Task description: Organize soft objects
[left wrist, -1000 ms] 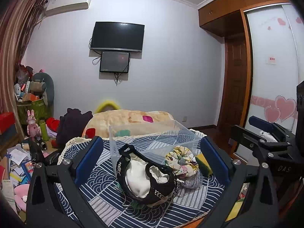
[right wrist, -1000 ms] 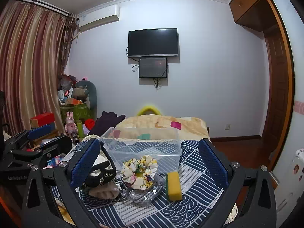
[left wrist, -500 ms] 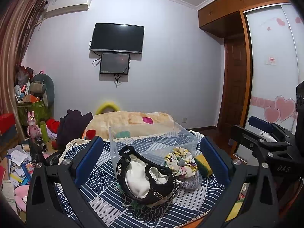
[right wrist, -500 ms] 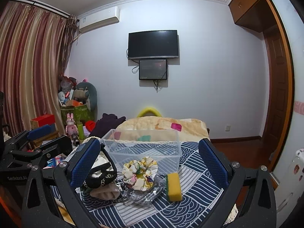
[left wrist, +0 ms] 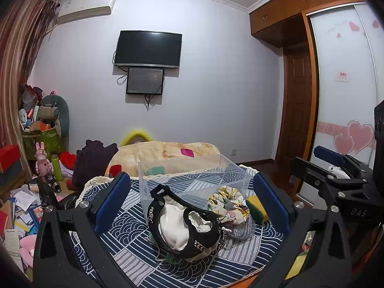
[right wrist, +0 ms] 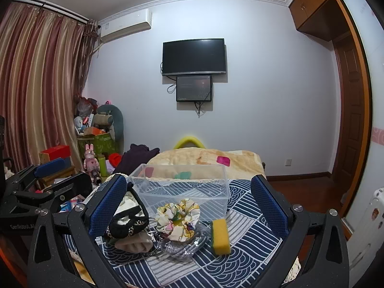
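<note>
A clear plastic bin [left wrist: 192, 180] [right wrist: 182, 187] stands empty on a blue patterned cloth [left wrist: 134, 216] [right wrist: 244, 240]. In front of it lie a black-and-white fabric bundle with a chain [left wrist: 184, 228] [right wrist: 129, 228], a floral scrunchie [left wrist: 228, 206] [right wrist: 177, 216], a grey sparkly pouch [left wrist: 240, 228] [right wrist: 184, 247] and a yellow-green sponge [left wrist: 256, 208] [right wrist: 220, 232]. My left gripper [left wrist: 194, 199] is open and empty, held above the bundle. My right gripper [right wrist: 187, 204] is open and empty, held above the scrunchie and sponge.
A beige blanket roll [left wrist: 165, 153] [right wrist: 204, 158] lies behind the bin. Dark clothing [left wrist: 93, 158], a pink rabbit toy [left wrist: 43, 160], a green bottle [left wrist: 56, 166] and a cluttered green box [right wrist: 96, 141] stand at the left. A wardrobe [left wrist: 345, 96] is at the right.
Both views have tilted up a little, so the objects sit slightly lower in frame. Nothing on the cloth has moved and both grippers stay open.
</note>
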`<action>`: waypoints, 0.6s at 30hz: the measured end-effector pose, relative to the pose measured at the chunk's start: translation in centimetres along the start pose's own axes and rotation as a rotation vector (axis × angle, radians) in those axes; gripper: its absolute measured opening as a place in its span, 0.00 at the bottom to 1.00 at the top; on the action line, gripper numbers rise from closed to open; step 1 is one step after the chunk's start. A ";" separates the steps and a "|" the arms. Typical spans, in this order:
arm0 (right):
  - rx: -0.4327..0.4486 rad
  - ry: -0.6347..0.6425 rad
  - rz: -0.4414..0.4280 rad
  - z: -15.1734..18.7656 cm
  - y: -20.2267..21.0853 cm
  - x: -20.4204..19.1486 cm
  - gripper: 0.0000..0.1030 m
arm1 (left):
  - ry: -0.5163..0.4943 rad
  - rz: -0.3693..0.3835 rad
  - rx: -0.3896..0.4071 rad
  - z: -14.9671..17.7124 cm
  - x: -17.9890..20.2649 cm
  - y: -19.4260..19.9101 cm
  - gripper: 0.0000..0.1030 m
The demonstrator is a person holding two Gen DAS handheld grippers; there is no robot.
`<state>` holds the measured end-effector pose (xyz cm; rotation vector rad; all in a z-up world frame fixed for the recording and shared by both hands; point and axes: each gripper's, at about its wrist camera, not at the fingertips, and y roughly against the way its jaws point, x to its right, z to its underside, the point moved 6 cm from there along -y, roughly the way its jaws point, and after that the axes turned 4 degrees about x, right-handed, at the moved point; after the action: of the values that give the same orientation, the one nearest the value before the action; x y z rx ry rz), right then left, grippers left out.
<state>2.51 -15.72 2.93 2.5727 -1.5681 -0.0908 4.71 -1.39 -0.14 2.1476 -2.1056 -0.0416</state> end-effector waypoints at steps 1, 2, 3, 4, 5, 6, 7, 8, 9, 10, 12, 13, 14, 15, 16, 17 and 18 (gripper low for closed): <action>0.000 0.000 0.000 0.0 0.0 0.0 1.00 | -0.001 0.002 -0.001 0.0 0.0 0.0 1.00; 0.000 0.000 0.000 0.0 0.0 0.0 1.00 | -0.001 0.003 -0.002 0.0 0.0 0.0 1.00; 0.000 -0.001 0.000 0.0 0.0 0.0 1.00 | -0.002 0.002 -0.001 0.0 0.1 0.1 1.00; 0.000 -0.001 -0.001 0.0 0.0 0.0 1.00 | -0.003 0.002 -0.001 0.0 0.1 0.1 1.00; 0.000 -0.001 0.000 0.0 0.0 0.0 1.00 | -0.004 0.001 0.000 -0.1 0.1 0.1 1.00; 0.001 -0.001 0.000 0.0 0.0 0.0 1.00 | -0.005 0.001 0.001 -0.1 0.1 0.1 1.00; 0.001 0.000 0.000 0.0 0.0 0.0 1.00 | -0.006 0.001 0.002 -0.2 0.1 0.2 1.00; 0.001 -0.001 -0.001 0.0 0.0 0.0 1.00 | -0.006 0.002 0.003 -0.1 0.2 0.2 1.00; 0.001 -0.001 0.000 0.0 0.0 0.0 1.00 | -0.006 0.001 0.003 0.0 0.3 0.2 1.00; 0.001 0.000 0.000 0.0 0.1 -0.1 1.00 | -0.006 0.002 0.004 0.0 0.3 0.2 1.00; 0.002 0.000 0.000 0.0 0.0 0.0 1.00 | -0.006 0.001 0.003 0.0 0.3 0.2 1.00; 0.002 0.000 -0.001 0.0 0.0 0.0 1.00 | -0.006 0.001 0.003 0.0 0.3 0.3 1.00; 0.001 -0.001 0.000 0.0 0.0 0.0 1.00 | -0.006 0.001 0.004 0.0 0.3 0.3 1.00; 0.002 -0.001 0.000 0.0 0.0 0.0 1.00 | -0.005 0.002 0.003 0.0 0.3 0.3 1.00; 0.002 -0.001 -0.001 0.0 0.0 0.0 1.00 | -0.006 0.001 0.003 0.0 0.3 0.2 1.00; 0.001 -0.001 0.000 0.0 0.0 0.0 1.00 | -0.006 0.002 0.003 0.0 0.3 0.2 1.00; 0.002 -0.001 0.000 0.0 0.1 0.0 1.00 | -0.007 0.001 0.003 0.1 0.3 0.2 1.00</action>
<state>2.45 -15.72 2.95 2.5744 -1.5691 -0.0909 4.48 -1.70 -0.17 2.1506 -2.1121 -0.0456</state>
